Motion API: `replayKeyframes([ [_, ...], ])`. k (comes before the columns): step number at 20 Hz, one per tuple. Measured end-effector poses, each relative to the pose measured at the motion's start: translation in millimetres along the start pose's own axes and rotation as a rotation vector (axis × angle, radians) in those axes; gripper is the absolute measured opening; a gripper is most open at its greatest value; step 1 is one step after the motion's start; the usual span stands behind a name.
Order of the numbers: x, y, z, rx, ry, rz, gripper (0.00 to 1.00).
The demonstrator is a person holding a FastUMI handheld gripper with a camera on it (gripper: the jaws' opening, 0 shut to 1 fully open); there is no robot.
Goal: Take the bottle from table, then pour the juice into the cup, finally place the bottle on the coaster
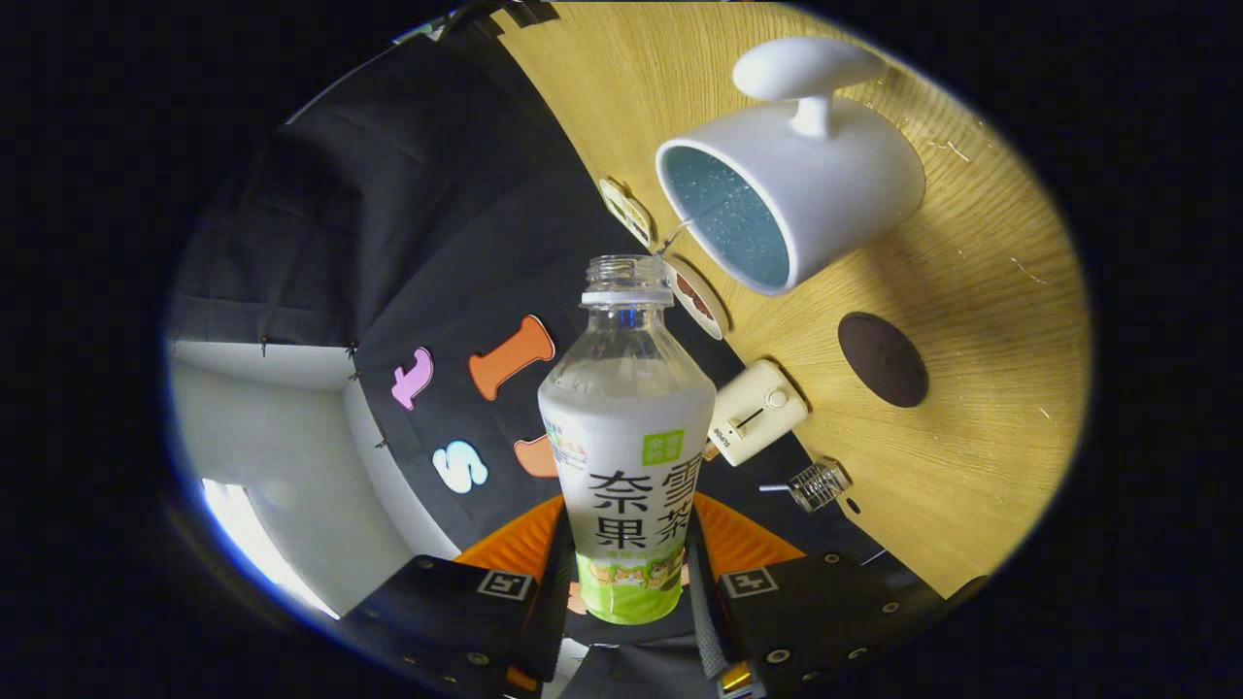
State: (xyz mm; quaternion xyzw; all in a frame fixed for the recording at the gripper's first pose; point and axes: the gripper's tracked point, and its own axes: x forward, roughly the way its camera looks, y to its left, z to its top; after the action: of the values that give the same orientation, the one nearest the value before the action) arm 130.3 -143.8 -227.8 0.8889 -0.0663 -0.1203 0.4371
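Clamping the uncapped bottle (626, 427) between its fingers, the tool (626, 582) tips it toward the white cup (816, 184).

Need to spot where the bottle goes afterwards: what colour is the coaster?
Dark brown, a plain round coaster on the wooden table, clearest in the gripper view.

The gripper (626, 582) was rolled hard onto its side, so the scene ahead stood tilted. Its two fingers (529, 568) were closed against opposite sides of the bottle (626, 456), pressing its lower body between them.
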Motion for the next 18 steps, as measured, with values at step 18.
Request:
replayKeyframes([
  [18, 2.4, 13.5, -1.1, 0.082, -0.002, 0.061, 0.56],
])
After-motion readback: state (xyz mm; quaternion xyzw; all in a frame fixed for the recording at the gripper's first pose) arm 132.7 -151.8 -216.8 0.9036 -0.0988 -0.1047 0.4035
